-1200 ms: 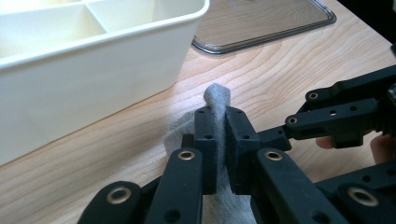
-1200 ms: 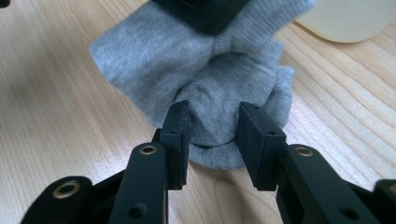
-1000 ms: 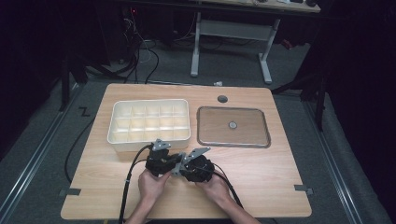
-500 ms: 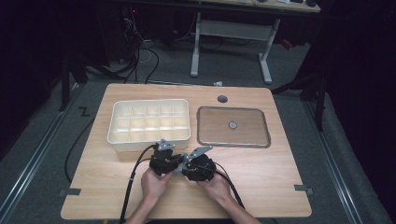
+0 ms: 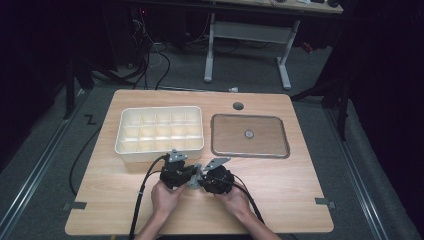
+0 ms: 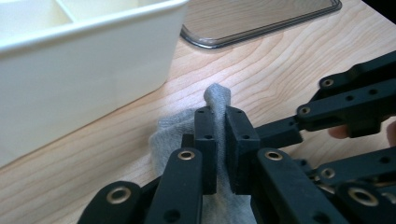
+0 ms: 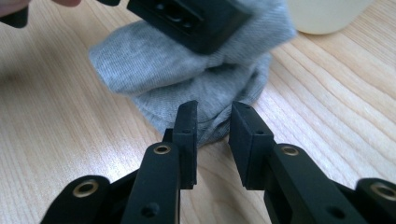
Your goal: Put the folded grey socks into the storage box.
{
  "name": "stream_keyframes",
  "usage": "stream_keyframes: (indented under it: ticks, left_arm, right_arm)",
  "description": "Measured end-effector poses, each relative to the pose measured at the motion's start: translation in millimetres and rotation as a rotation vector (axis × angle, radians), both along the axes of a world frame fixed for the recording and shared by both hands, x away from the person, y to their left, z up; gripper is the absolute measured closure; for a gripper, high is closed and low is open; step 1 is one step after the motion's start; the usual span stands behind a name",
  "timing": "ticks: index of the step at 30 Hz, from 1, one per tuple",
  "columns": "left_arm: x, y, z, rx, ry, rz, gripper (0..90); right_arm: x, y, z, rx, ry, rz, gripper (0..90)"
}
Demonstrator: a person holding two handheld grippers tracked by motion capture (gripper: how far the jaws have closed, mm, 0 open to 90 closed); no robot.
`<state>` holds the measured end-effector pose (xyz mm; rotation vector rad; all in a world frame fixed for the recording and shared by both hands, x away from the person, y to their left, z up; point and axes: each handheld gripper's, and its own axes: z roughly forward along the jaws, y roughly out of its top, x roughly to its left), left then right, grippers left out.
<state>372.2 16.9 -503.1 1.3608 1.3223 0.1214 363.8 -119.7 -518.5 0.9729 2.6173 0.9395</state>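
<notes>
A: Where is the grey sock?

B: Bunched on the wooden desk, near its front edge and just in front of the cream compartment box. In the high view it lies between the two grippers.

A: What is the left gripper doing?

B: Its fingers are clamped on a raised fold of the sock; the cloth sticks up between the two pads.

A: And the right gripper?

B: It faces the sock from the other side. Its fingers stand a little apart and have just been closing, with the lower edge of the bundle between their tips. I cannot tell whether the pads press the cloth yet; there is a gap on the right one.

A: Anything else on the desk?

B: A clear flat lid lies to the right of the box, well apart from the sock.
</notes>
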Motion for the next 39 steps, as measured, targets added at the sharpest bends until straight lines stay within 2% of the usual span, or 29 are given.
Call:
stream_keyframes:
  ticks: [4,5,8,15,19,20,23,29,35,39]
  left_arm:
    - [1.2,-2.2,-0.6,-0.002,0.004,-0.004,84.5]
    - [1.1,-2.9,-2.2,0.011,0.002,-0.02,84.5]
    - [1.8,-5.2,-7.0,0.025,0.012,-0.013,84.5]
    - [7.6,-1.5,-7.3,0.008,0.023,0.004,84.3]
    - [13.7,1.3,-9.0,0.003,0.022,0.019,84.3]
    - [15.2,1.9,-9.0,0.005,0.025,0.018,84.3]
    - [17.7,1.5,-8.2,0.036,0.02,0.007,84.2]
    - [19.1,-0.6,-14.0,0.035,0.047,-0.008,84.0]
    - [13.1,-5.1,-19.0,0.099,-0.012,-0.059,84.2]
    - [14.9,-2.5,-18.2,0.112,0.012,-0.079,84.1]
  right_arm:
    - [2.2,1.3,0.1,0.003,0.007,0.008,73.4]
    - [2.2,1.2,0.0,0.007,0.013,0.003,73.4]
    - [2.8,1.0,-0.3,0.009,0.009,0.005,73.4]
    - [9.6,-1.3,-1.4,0.025,0.011,0.0,73.6]
    - [17.8,1.9,0.1,-0.001,0.004,0.011,73.4]
    - [18.7,2.7,-0.1,0.006,0.012,0.003,73.4]
    - [21.2,3.4,-0.3,0.006,0.008,0.004,73.3]
    - [22.8,2.8,-1.0,0.015,0.008,0.001,72.7]
    - [20.8,2.2,-0.4,0.008,0.009,-0.001,71.4]
    - [17.7,2.0,-0.1,0.001,0.005,-0.001,68.9]
